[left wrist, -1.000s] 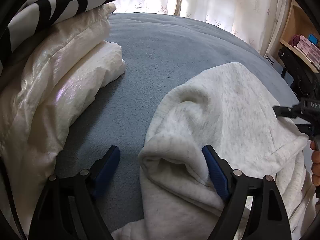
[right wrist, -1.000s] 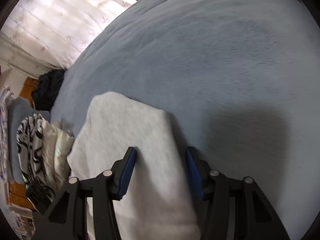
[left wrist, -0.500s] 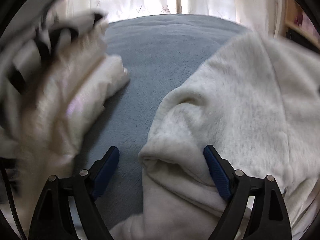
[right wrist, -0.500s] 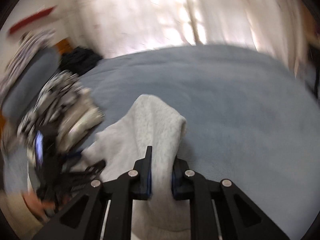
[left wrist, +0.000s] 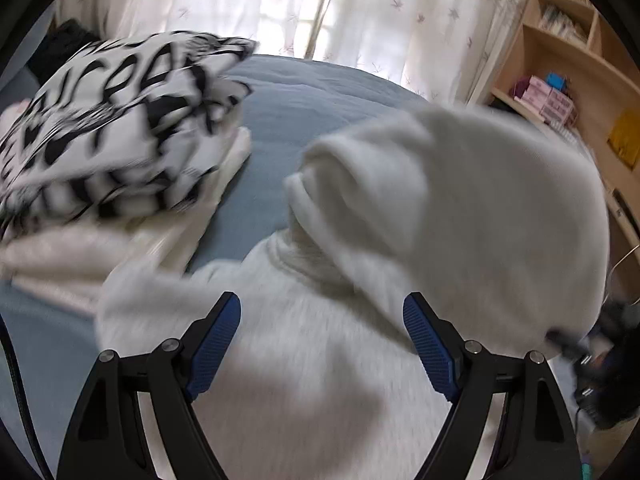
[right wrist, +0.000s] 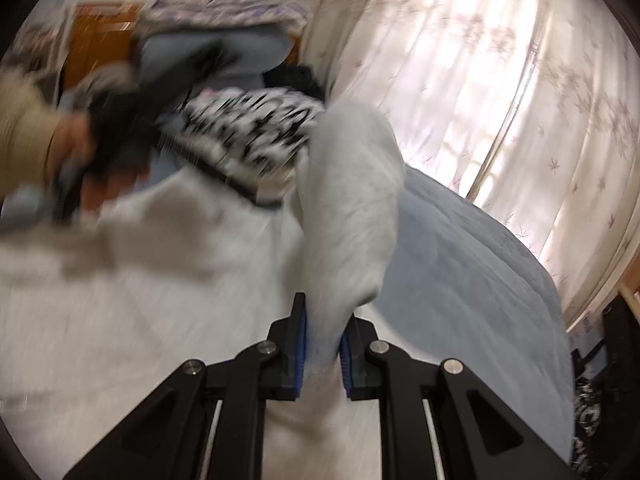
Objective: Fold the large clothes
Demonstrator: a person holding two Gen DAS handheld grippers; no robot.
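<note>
A light grey sweatshirt (left wrist: 460, 208) lies on the blue bed cover (left wrist: 304, 96). My right gripper (right wrist: 324, 340) is shut on a fold of the sweatshirt (right wrist: 352, 208) and holds it lifted above the bed. My left gripper (left wrist: 322, 344) is open, its blue pads (left wrist: 212, 340) wide apart just above the sweatshirt's body, holding nothing. The right gripper's black body shows blurred at the lower right of the left wrist view (left wrist: 600, 360). The left gripper and the hand holding it show blurred at the left of the right wrist view (right wrist: 80, 140).
A stack of folded clothes, a black-and-white patterned piece (left wrist: 112, 120) on top of cream ones (left wrist: 80, 256), sits on the bed's left. White curtains (right wrist: 500, 92) hang behind the bed. Wooden shelves (left wrist: 568, 80) stand at the right.
My right gripper shut on the sweatshirt's fold and lifted it up. My left gripper stayed open and drew back and upward, so the sweatshirt's fold now lies ahead of its pads. Both views are blurred.
</note>
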